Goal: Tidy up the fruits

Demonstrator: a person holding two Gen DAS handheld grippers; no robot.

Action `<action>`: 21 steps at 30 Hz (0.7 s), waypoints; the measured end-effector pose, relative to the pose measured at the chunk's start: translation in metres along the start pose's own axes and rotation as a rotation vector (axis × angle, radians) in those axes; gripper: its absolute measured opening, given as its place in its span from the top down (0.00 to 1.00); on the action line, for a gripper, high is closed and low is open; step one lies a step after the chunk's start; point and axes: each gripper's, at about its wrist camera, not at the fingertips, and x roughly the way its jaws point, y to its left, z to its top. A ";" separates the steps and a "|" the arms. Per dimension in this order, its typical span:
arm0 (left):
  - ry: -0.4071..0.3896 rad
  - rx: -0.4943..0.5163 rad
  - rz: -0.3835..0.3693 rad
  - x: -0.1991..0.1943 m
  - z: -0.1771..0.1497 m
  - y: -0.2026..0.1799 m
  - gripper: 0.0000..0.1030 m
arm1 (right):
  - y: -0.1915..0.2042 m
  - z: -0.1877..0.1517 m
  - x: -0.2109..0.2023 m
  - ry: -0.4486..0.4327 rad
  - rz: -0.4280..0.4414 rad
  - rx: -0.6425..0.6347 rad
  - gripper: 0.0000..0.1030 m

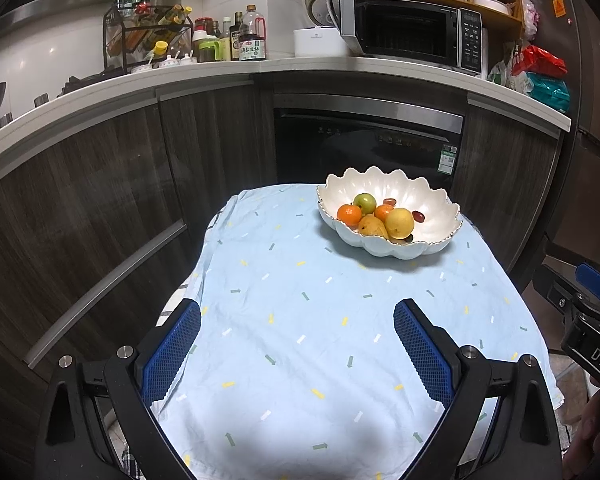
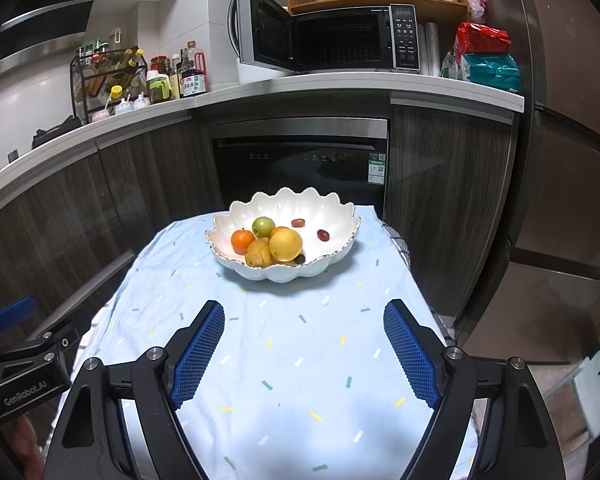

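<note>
A white scalloped bowl [image 1: 420, 200] stands at the far right of a small table under a light blue cloth [image 1: 300, 340]. It holds a yellow round fruit [image 1: 399, 223], a pear [image 1: 371, 227], two oranges [image 1: 349, 215], a green apple [image 1: 365, 203] and small dark red fruits [image 1: 418, 216]. The right wrist view shows the bowl [image 2: 320, 208] and the same fruits [image 2: 285, 244]. My left gripper [image 1: 297, 312] is open and empty above the near cloth. My right gripper [image 2: 304, 316] is open and empty, a short way before the bowl.
Dark wood cabinets and a black built-in appliance [image 1: 364, 148] stand behind the table. The counter carries sauce bottles [image 1: 252, 36], a wire rack and an open microwave [image 2: 328, 40]. A steel fridge [image 2: 572, 160] rises at the right. The other gripper's body [image 1: 580, 312] shows at the right edge.
</note>
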 end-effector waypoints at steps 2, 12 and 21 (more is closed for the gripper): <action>-0.002 0.001 0.002 0.000 0.000 0.000 0.04 | 0.000 0.000 0.000 0.000 0.000 0.000 0.20; -0.004 0.002 0.009 0.001 0.000 0.001 0.04 | 0.000 0.000 0.000 -0.001 -0.001 0.000 0.20; 0.011 0.003 0.001 0.004 0.000 -0.002 0.04 | 0.000 0.000 0.001 0.003 -0.003 0.002 0.20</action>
